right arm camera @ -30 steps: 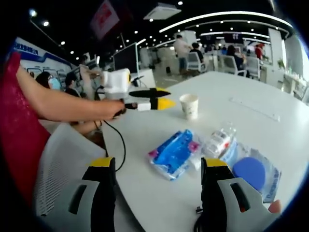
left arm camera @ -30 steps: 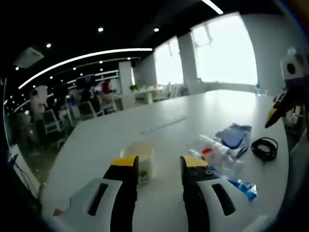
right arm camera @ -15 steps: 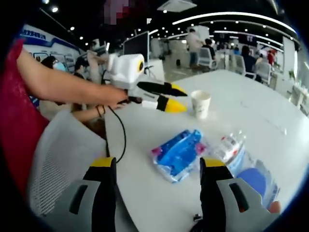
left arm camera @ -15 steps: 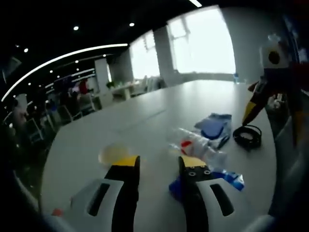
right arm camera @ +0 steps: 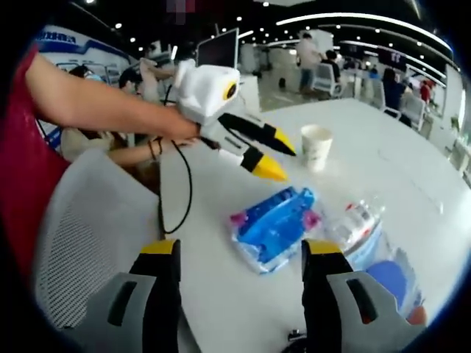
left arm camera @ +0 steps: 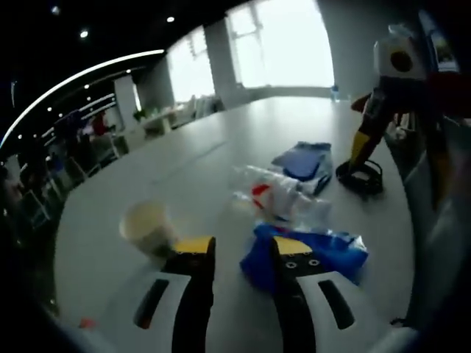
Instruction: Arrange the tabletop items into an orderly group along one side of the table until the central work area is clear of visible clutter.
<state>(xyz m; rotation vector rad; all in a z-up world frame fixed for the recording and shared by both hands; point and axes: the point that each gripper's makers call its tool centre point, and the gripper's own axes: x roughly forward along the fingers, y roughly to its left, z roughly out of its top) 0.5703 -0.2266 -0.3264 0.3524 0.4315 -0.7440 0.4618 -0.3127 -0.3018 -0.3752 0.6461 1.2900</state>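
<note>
A blue tissue packet (left arm camera: 318, 252) lies on the white table (left arm camera: 191, 176), just beyond my left gripper (left arm camera: 241, 250), which is open and holds nothing. A paper cup (left arm camera: 147, 226) stands to the left of its jaws. Farther off lie a clear plastic bottle (left arm camera: 283, 200), a blue cloth in a clear bag (left arm camera: 303, 162) and a black cable coil (left arm camera: 360, 176). My right gripper (right arm camera: 239, 250) is open near the table's edge, short of the packet (right arm camera: 274, 226). In the right gripper view the left gripper (right arm camera: 276, 156) hovers above the packet, between it and the cup (right arm camera: 316, 145), with the bottle (right arm camera: 357, 224) to the right.
A white mesh chair back (right arm camera: 81, 228) stands at the table's near edge, beside a person's bare arm (right arm camera: 96, 110). The right gripper (left arm camera: 368, 136) hangs over the cable coil. Office chairs and people are far behind the table.
The left gripper has come forward and down toward the blue packet, which now lies just past its jaws. The right gripper has barely shifted.
</note>
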